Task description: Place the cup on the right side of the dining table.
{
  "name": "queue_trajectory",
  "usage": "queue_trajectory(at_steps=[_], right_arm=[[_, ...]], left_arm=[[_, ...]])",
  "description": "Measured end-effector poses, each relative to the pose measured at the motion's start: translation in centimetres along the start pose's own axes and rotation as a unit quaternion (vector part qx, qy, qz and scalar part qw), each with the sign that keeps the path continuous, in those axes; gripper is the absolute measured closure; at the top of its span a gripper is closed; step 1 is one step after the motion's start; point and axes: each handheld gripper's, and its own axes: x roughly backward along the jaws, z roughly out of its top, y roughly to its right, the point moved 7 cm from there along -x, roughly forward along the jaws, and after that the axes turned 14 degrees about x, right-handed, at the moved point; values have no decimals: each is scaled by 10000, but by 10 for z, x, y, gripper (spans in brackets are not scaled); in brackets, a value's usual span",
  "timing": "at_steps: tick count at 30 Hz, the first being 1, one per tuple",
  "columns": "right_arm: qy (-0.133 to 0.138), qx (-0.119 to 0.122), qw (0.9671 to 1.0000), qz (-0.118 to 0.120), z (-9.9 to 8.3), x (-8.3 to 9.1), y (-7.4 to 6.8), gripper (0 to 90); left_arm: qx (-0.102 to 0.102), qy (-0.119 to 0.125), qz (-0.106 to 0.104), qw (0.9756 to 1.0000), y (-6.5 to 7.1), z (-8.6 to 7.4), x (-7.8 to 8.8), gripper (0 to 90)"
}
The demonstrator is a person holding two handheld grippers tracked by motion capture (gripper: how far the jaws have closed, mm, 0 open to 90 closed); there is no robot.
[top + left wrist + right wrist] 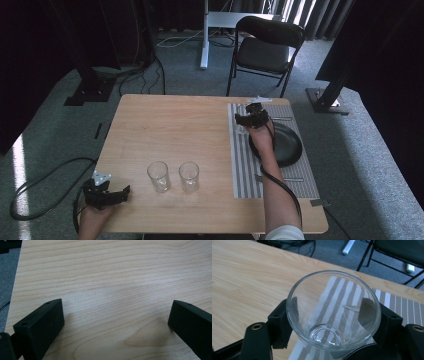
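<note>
Light wooden table (175,120) with a grey striped placemat (242,160) on its right side. Right gripper (332,322) is clamped around a clear round drinking glass (333,310), upright and empty, just over the mat's edge. Left gripper (116,320) sits spread wide over bare wood.

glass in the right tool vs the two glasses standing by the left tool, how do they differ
The held glass is clamped between the right tool's jaws above the striped mat; the two standing glasses rest untouched on the bare wooden table. The held glass is beside the black plate, while the standing pair sit side by side near the table's front, by the open left tool. All are clear, empty and upright.
</note>
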Motion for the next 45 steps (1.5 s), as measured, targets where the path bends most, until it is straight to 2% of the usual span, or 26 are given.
queue_trajectory(at_steps=[5, 9, 14, 22, 25, 30, 32, 34, 38, 40, 42, 45], right_arm=[[-186, -105, 9998, -58, -7, -15, 7, 288], [-217, -179, 9996, -89, -8, -20, 11, 288], [-275, -180, 9993, -161, -2, -29, 15, 288], [-441, -71, 9988, -210, -5, -40, 12, 286], [-381, -198, 9989, -200, -8, -40, 13, 286], [-321, -255, 9990, -171, -10, -39, 14, 280], [-271, -286, 9992, -117, -10, -38, 13, 253], [-268, -347, 9990, -37, -10, -36, 13, 175], [-274, -366, 9990, 16, -10, -34, 12, 154], [-278, -467, 9985, 69, -12, -33, 12, 133], [-370, -397, 9985, -60, -16, -34, 11, 131], [-379, -361, 9986, -38, -19, -34, 9, 130]], left_arm=[[2, 2, 0, 10000, 0, 0, 0, 8], [12, 9, -1, 10000, 0, 0, 0, 8], [9, 9, -1, 10000, 0, 0, 0, 8], [8, 10, -1, 10000, 0, 0, 0, 8], [9, 8, -1, 10000, 0, 0, 0, 8], [0, 1, 0, 10000, 0, 0, 0, 8], [9, 8, -1, 10000, 0, 0, 0, 8], [7, 7, 0, 10000, 0, 0, 0, 8], [10, 9, 0, 10000, 0, 0, 0, 8], [9, 7, -1, 10000, 0, 0, 0, 8], [8, 8, -1, 10000, 0, 0, 0, 8], [7, 7, -1, 10000, 0, 0, 0, 8]])
